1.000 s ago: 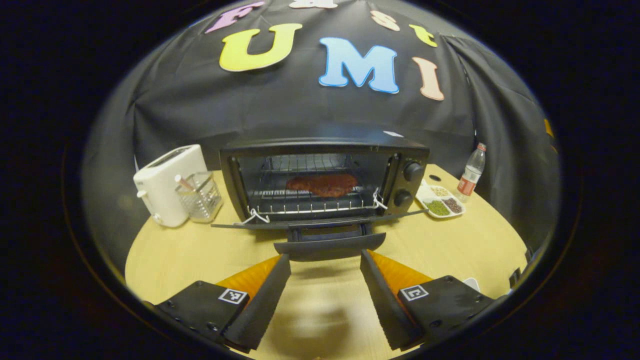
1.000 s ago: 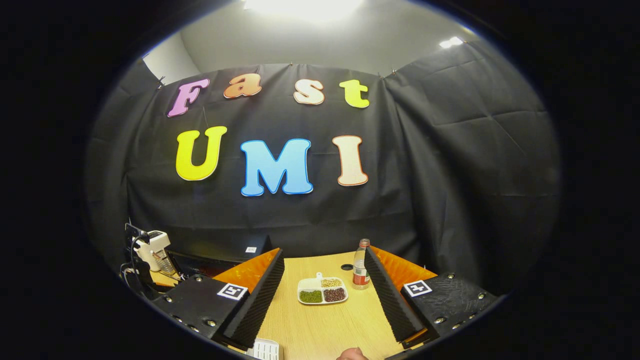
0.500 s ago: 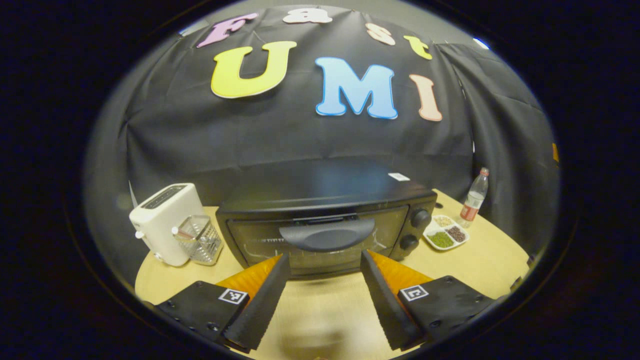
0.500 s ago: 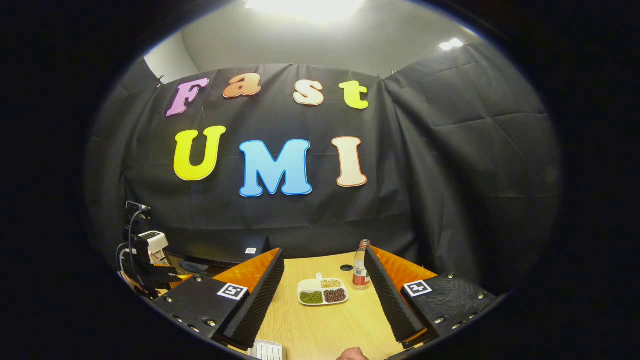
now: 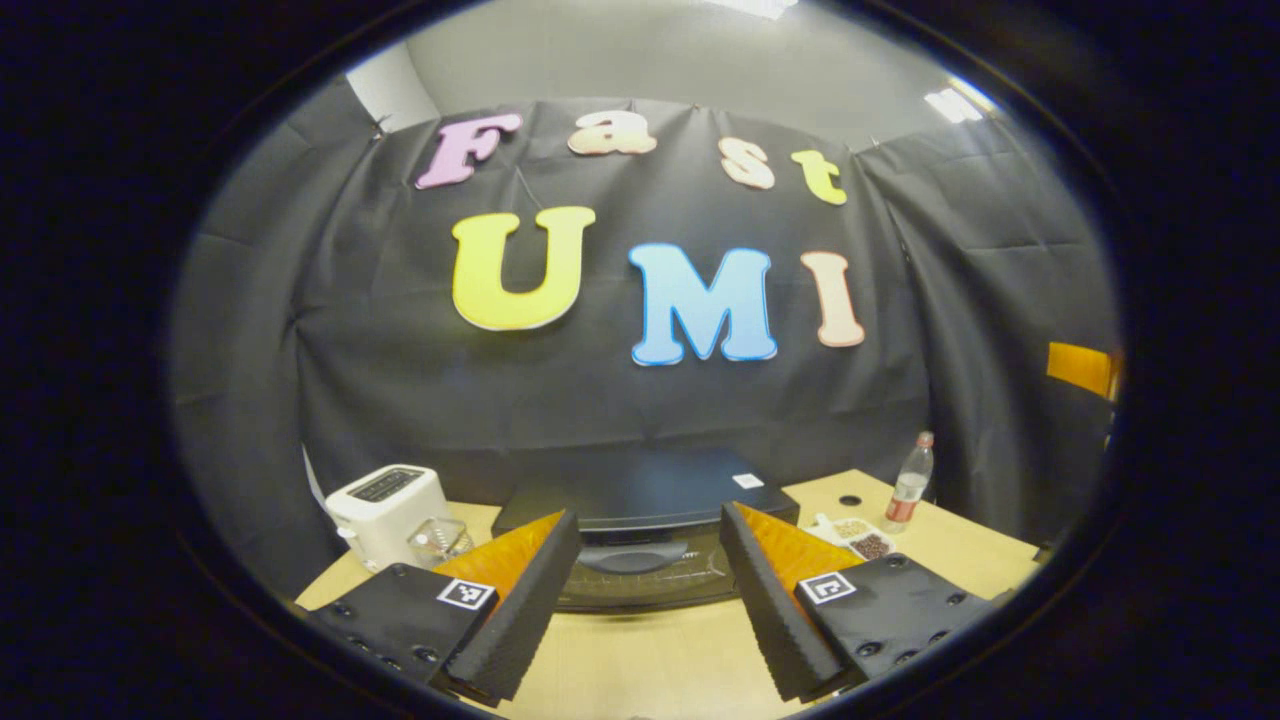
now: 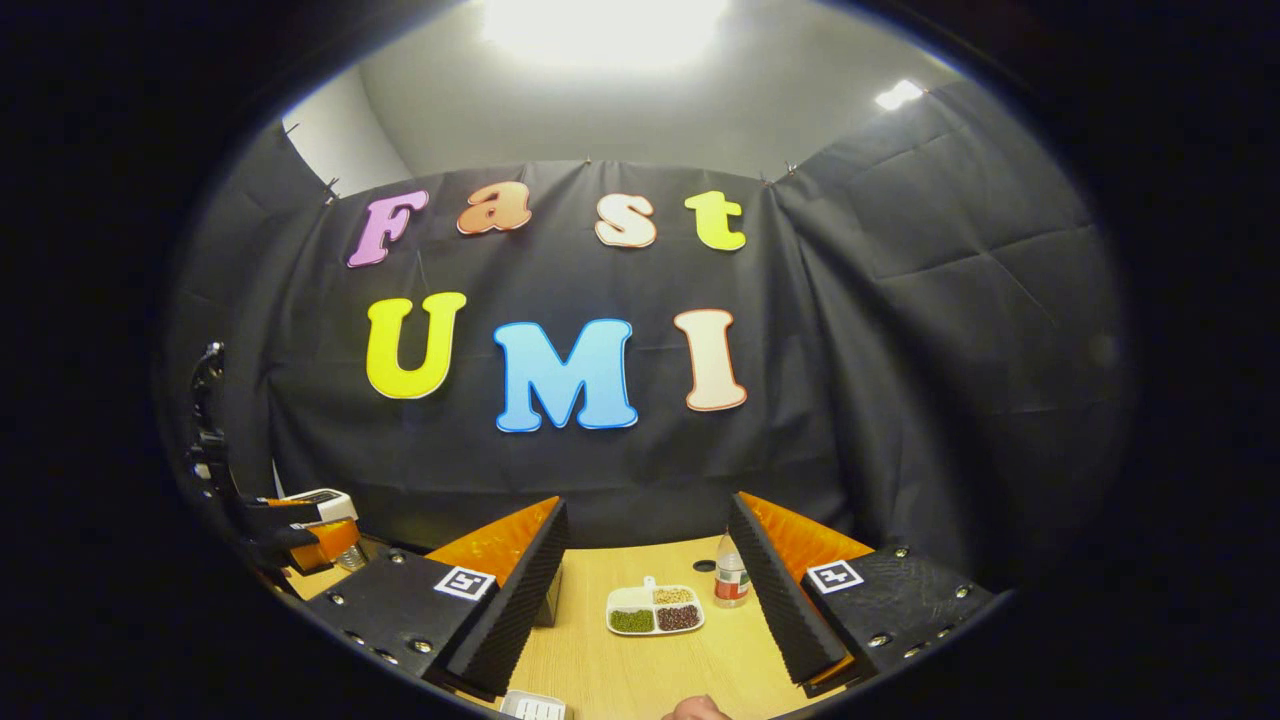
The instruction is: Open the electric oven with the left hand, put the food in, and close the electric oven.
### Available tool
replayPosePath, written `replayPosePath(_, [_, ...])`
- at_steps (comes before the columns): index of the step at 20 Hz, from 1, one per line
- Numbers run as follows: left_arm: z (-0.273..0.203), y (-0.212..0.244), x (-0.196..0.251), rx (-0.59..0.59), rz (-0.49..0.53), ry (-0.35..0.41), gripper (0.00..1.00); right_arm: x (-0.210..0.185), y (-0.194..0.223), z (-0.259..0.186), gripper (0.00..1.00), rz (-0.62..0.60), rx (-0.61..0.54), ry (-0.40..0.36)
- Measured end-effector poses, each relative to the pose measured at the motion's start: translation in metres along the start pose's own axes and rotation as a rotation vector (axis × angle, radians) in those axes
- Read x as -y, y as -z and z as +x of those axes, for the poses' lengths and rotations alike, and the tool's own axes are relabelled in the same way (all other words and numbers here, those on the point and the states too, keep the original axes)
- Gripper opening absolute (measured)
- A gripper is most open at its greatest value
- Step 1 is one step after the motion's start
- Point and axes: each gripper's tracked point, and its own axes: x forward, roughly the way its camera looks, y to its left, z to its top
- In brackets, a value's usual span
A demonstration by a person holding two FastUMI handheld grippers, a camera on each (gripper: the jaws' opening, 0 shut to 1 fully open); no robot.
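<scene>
Since the earlier frame the oven door has swung shut and the left tongs (image 5: 640, 590) have drawn back, wide open and empty. The electric oven (image 5: 640, 535) sits just ahead between their fingers, closed. Rigid and heavy; its door handle (image 5: 632, 557) is the grip point. The right tongs (image 6: 645, 600) are open, empty.

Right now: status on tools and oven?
Left tool open, empty, clear of oven. Oven door shut, handle free. Right tool open, empty, over table.

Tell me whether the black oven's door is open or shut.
Shut: the black electric oven's glass door stands upright against its front, handle up top.
</scene>
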Motion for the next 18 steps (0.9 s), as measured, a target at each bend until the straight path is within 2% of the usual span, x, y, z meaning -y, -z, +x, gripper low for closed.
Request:
replayPosePath(2, [-0.027,-0.016,0.003,0.024,0.001,-0.053,0.95,0.007,-0.001,-0.006,0.98,-0.021,0.003,-0.038])
replayPosePath(3, [-0.043,-0.022,0.008,0.034,-0.005,-0.071,0.99,0.011,-0.001,-0.011,0.98,-0.032,0.003,-0.054])
replayPosePath(4, [-0.058,-0.028,0.011,0.046,-0.005,-0.091,0.99,0.013,-0.001,-0.016,0.97,-0.041,0.008,-0.074])
replayPosePath(5, [-0.072,-0.033,0.012,0.058,0.000,-0.111,0.95,0.015,-0.003,-0.021,0.98,-0.049,0.011,-0.089])
replayPosePath(7, [-0.101,-0.041,0.016,0.074,0.007,-0.145,0.97,0.018,-0.004,-0.030,0.98,-0.055,0.013,-0.108])
replayPosePath(11, [-0.147,-0.053,0.020,0.087,0.019,-0.157,0.99,0.015,-0.011,-0.051,0.98,-0.042,0.023,-0.132])
replayPosePath(18, [-0.206,-0.070,-0.020,0.134,0.004,-0.224,0.99,-0.013,-0.025,-0.075,0.98,-0.034,0.063,-0.173])
